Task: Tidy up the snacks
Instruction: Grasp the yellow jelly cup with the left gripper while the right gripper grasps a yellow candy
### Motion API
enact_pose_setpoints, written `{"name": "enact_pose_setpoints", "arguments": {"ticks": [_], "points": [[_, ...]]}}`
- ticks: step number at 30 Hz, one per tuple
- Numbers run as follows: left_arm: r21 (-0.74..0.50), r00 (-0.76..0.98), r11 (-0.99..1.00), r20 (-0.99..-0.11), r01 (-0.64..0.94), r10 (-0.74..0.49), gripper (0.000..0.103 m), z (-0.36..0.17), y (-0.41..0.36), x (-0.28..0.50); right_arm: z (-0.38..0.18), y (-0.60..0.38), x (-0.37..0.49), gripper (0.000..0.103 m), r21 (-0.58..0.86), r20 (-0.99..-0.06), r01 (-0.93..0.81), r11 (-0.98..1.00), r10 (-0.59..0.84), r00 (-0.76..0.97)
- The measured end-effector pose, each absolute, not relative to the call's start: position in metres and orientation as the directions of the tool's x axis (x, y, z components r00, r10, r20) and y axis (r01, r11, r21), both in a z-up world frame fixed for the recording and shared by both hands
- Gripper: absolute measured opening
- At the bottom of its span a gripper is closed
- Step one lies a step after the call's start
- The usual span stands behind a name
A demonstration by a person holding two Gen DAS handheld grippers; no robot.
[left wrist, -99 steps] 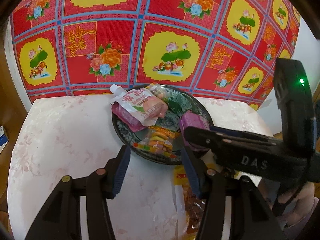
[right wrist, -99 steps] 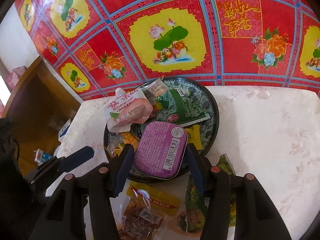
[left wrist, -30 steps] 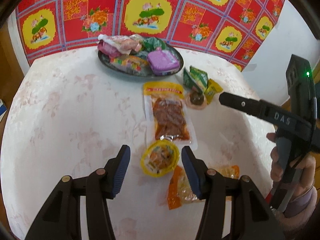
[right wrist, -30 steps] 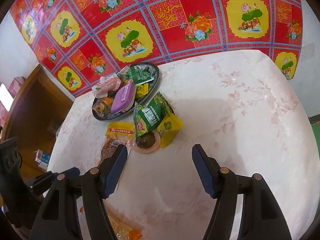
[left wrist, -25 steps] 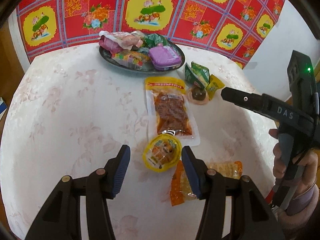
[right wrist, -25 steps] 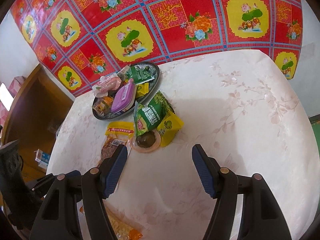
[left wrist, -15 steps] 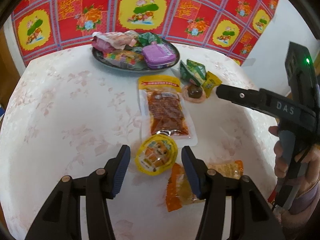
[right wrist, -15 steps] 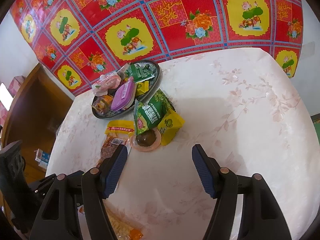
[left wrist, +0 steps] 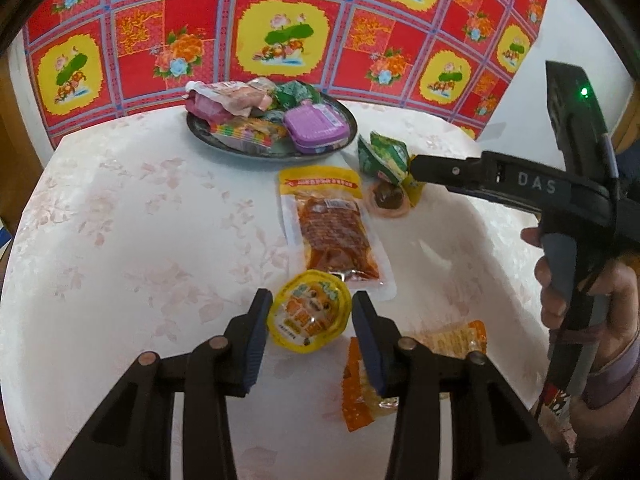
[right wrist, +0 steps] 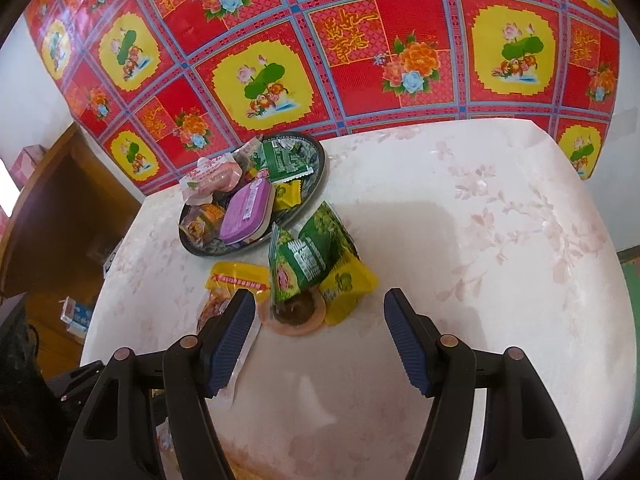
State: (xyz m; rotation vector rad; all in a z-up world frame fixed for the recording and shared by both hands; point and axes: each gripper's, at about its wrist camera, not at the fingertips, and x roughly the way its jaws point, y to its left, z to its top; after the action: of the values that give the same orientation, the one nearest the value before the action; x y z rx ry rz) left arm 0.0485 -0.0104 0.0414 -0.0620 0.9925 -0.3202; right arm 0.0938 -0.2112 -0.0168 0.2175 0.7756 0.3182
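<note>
Low in the left wrist frame, the left gripper (left wrist: 310, 320) is closing around a yellow cup (left wrist: 309, 317), its pads at the cup's sides but not visibly pressing; above it lies a clear pouch (left wrist: 332, 228). The right gripper (right wrist: 320, 332) hangs released, nothing between its jaws, over the worktop (right wrist: 460, 232); a green packet (right wrist: 312, 258) sits above centre; the loaded plate (right wrist: 320, 160) lies upper left.

The right claw (right wrist: 320, 336) is held wide open above the desk (right wrist: 460, 240), near a green packet (right wrist: 310, 254) beside the plate (right wrist: 316, 196).
</note>
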Motion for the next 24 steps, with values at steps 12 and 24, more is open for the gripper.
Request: {"name": "enact_pose_setpoints", "arguments": {"ticks": [12, 24], "points": [[-0.21, 0.515, 0.96, -0.811, 0.187, -0.278, 0.043, 0.042, 0.005, 0.054, -0.03, -0.219, 0.108, 0.03, 0.364, -0.654, -0.135, 0.921, 0.356, 0.667], [-0.219, 0.52, 0.961, -0.808, 0.168, -0.275, 0.043, 0.043, 0.008, 0.055, -0.026, -0.219, 0.1, 0.018, 0.339, -0.63, -0.149, 0.929, 0.341, 0.698]]}}
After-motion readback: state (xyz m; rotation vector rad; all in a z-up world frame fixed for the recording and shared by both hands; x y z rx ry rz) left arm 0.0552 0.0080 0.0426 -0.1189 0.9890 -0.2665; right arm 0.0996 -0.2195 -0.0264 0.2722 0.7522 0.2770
